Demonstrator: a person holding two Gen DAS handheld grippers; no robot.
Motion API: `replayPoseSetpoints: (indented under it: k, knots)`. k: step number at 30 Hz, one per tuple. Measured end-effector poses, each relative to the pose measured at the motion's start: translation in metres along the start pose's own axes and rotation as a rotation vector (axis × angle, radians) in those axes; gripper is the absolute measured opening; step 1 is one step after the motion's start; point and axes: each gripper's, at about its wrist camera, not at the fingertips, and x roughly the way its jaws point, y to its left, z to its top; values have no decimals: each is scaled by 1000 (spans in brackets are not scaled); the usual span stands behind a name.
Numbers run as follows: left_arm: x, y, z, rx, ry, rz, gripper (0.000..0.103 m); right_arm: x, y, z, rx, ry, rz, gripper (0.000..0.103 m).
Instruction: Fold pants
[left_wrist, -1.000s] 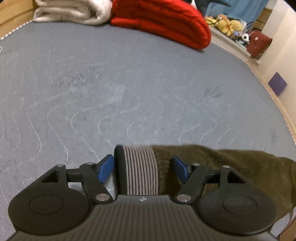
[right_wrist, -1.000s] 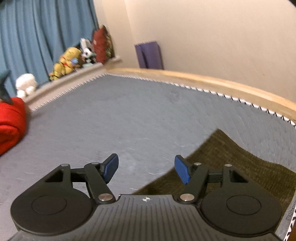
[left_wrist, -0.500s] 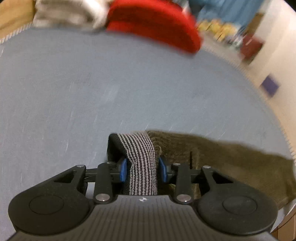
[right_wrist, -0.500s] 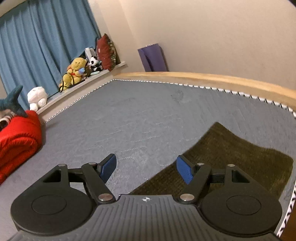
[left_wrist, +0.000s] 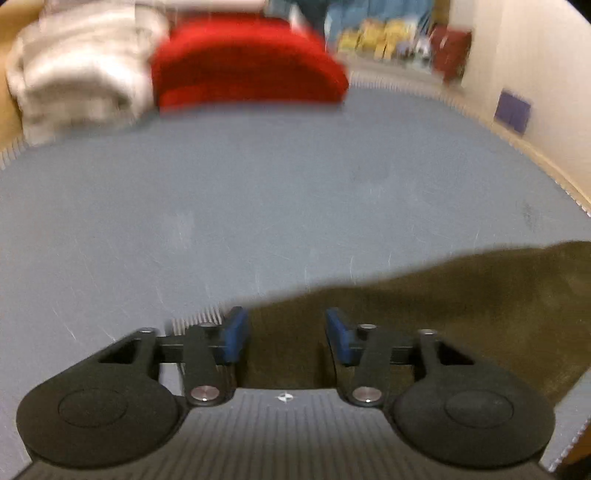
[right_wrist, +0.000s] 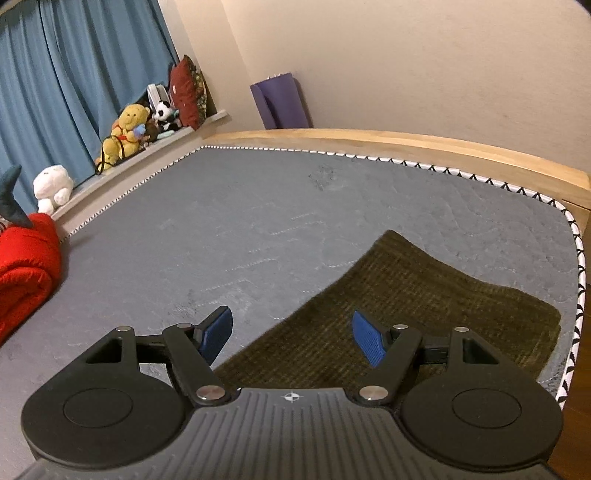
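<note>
The olive-brown pants (right_wrist: 402, 302) lie flat on the grey mattress (right_wrist: 258, 221) near its right-hand corner, one end reaching toward the zigzag-stitched edge; the left tongs (left_wrist: 288, 334) have just been closing and now pinch the fabric at its waistband end, blue pads (left_wrist: 234, 334) pressed against the cloth on both sides; the right tongs (right_wrist: 291, 334) stand wide over the pants' near edge, gripping nothing; a red blanket (left_wrist: 247, 62) sits at the far side.
</note>
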Motion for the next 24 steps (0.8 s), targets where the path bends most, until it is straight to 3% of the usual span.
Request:
replayPoseSetpoints:
  k: [1,2,5,7,9,11,15,18,20,24]
  knots:
    - [16,5,-2,-8,65,34,29,0,-1,0,-1,0,0,74]
    - [24,7,-3,-1,80,66,12,-1,-1,1,-2,-1,0,74]
    - [21,-1,4,34,57,101,11,-4,-5,2,7,-2,2,74]
    - [11,-12,6,49,31,94,20,-6,-10,4,14,2,6,74]
    - [-3,-23,1,71,6,50,36,-8,-13,5,15,5,11,75]
    - [-9,-40,2,104,-5,1,45,-10,-16,5,5,9,14,75]
    - [0,-61,-4,127,42,-69,45,-8,-24,1,-19,34,7,77]
    - [27,-70,-14,130,161,-53,45,-3,-35,0,-12,61,-7,77]
    - [36,-81,-18,210,156,-15,49,-5,-41,0,4,66,-17,77]
    - [30,-99,-16,225,120,-15,57,-11,-58,3,55,64,-24,77]
